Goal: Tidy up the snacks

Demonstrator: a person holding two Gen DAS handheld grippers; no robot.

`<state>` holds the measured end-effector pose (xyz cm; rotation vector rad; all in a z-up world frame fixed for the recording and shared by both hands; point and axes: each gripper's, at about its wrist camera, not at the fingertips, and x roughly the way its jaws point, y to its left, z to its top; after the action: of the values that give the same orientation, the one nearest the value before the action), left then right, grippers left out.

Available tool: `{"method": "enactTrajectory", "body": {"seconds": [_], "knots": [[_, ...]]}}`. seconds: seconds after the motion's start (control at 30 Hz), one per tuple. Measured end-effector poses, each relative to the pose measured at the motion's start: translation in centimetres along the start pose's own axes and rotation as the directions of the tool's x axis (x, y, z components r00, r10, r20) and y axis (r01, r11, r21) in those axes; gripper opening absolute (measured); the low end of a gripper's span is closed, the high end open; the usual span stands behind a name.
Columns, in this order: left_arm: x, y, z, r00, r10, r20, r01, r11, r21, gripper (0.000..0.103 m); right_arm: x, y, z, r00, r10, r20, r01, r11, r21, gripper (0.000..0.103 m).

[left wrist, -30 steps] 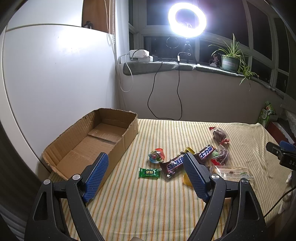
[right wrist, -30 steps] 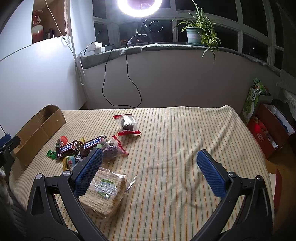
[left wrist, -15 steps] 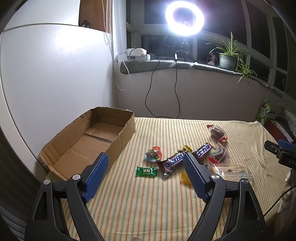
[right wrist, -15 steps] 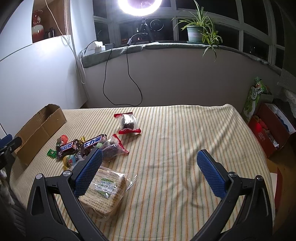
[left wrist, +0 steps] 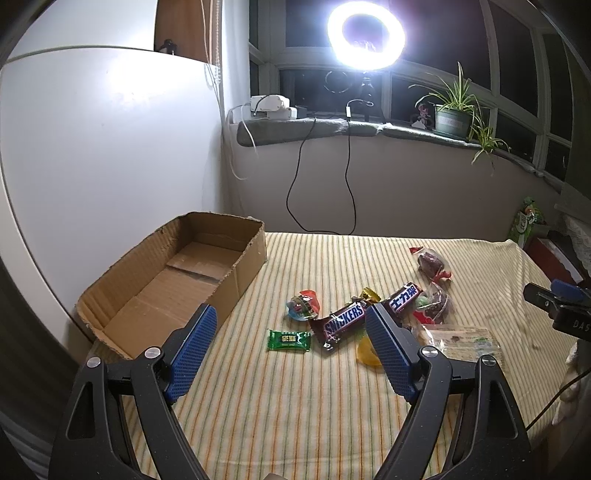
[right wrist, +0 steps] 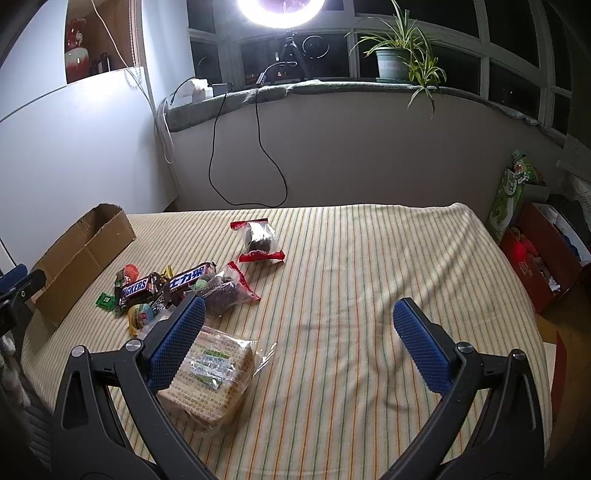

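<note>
An open cardboard box (left wrist: 173, 280) lies at the left of the striped tablecloth (left wrist: 295, 387); it also shows in the right wrist view (right wrist: 79, 254). Snacks lie in a cluster: a green candy (left wrist: 289, 340), a Snickers bar (left wrist: 341, 321), a second bar (left wrist: 402, 297), a jelly cup (left wrist: 303, 304), red-edged packets (left wrist: 430, 262) and a wafer pack (right wrist: 208, 373). My left gripper (left wrist: 290, 349) is open above the cloth just before the green candy. My right gripper (right wrist: 295, 343) is open, its left finger over the wafer pack.
A white wall panel (left wrist: 103, 166) stands behind the box. A windowsill with a ring light (left wrist: 365, 33), cables and a plant (right wrist: 397, 55) runs along the back. A red box (right wrist: 543, 258) and a green bag (right wrist: 511, 192) stand off the right edge.
The left gripper has drawn slightly back and left from the snacks. The right gripper has barely moved. Both stay open.
</note>
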<state>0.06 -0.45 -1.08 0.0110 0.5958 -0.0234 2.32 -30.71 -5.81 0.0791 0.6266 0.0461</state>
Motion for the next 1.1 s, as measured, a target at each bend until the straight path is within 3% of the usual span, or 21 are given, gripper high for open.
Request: {"method": "enactTrajectory", "body": {"seconds": [0.37,0.47,0.57,0.73,1.1], "knots": [[1.1,-0.9,-1.4,0.991,-0.109,-0.076,0.108,0.994,-0.014,0.082,0.9,-0.2,-1.0,0.997,0.054,-0.055,-0.053,0.998,0.021,0.103],[1.5,-1.5,-1.8,0.982,-0.157,-0.106,0.156,0.988,-0.020,0.075,1.4,-0.2,-1.5,0.992,0.095,-0.085,-0.092,0.995,0.039,0.103],[2.0,-2.0,-2.2,0.964,-0.225,-0.145,0.221,0.974,-0.043,0.068,2.0,-0.2,-2.1,0.981,0.153,-0.123,-0.145,0.987,0.069,0.099],[2.9,-2.8,-2.9,0.916,-0.346,-0.202,0.328,0.938,-0.116,0.058,3.0,0.1,-3.0,0.951,0.249,-0.184,-0.230,0.966,0.118,0.094],[4.1,-5.2,-3.7,0.837,-0.473,-0.275,0.446,0.881,-0.157,0.044,4.3,1.7,-4.3,0.899,0.348,-0.267,-0.320,0.936,0.146,0.087]]}}
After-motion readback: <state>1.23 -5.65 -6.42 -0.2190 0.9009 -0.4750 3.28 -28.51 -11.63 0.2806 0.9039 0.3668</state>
